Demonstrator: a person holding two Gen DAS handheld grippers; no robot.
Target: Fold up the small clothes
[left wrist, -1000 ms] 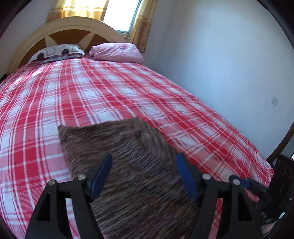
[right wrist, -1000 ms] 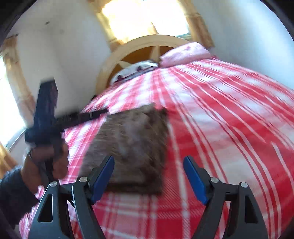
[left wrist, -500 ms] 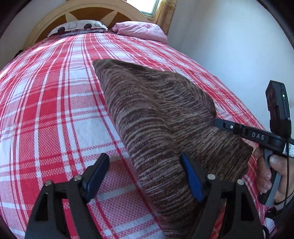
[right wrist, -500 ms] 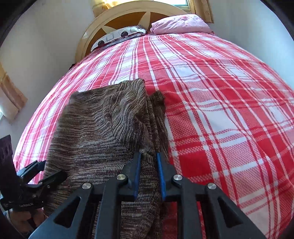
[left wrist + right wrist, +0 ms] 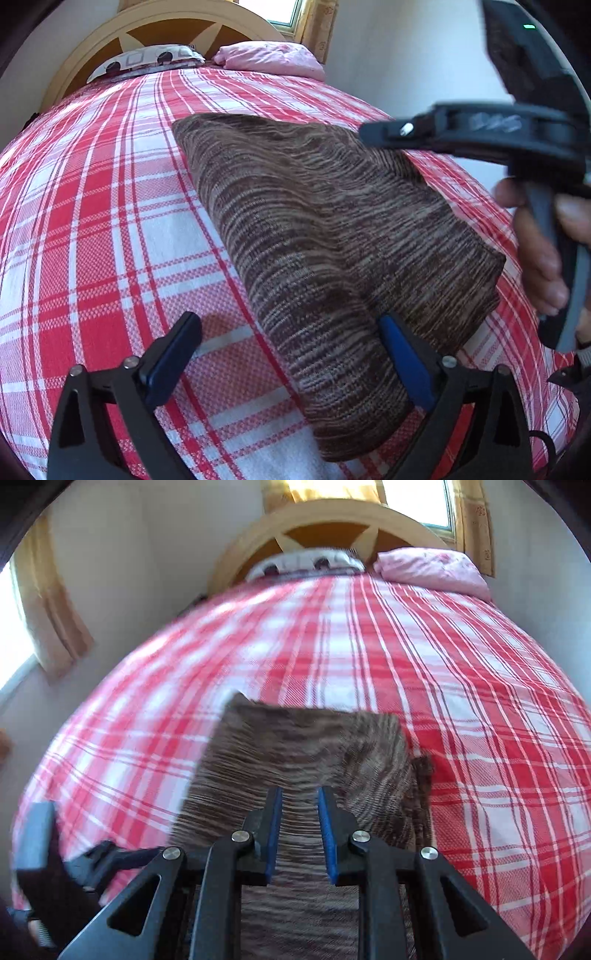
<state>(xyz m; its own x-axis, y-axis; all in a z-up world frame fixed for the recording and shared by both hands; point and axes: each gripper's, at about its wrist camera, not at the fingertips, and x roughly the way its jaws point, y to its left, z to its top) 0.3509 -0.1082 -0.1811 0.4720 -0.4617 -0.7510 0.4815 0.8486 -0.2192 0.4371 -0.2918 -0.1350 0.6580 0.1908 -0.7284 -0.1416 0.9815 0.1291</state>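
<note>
A folded brown striped knit garment lies on the red and white plaid bed; it also shows in the right wrist view. My left gripper is open, its fingers straddling the garment's near left edge, low over the bed. My right gripper is narrowly open over the garment's near end, with cloth showing in the gap between its blue pads; no grip shows. The right gripper's body hangs over the garment's right side in the left wrist view.
The plaid bedsheet covers the whole bed. A pink pillow and a patterned pillow lie by the wooden headboard. A white wall runs along the bed's right side. Curtained windows stand behind and to the left.
My right gripper was shut on the garment's edge half a second ago; its jaws now stand slightly apart and it has lifted. My left gripper moved lower and closer to the garment's near edge.
</note>
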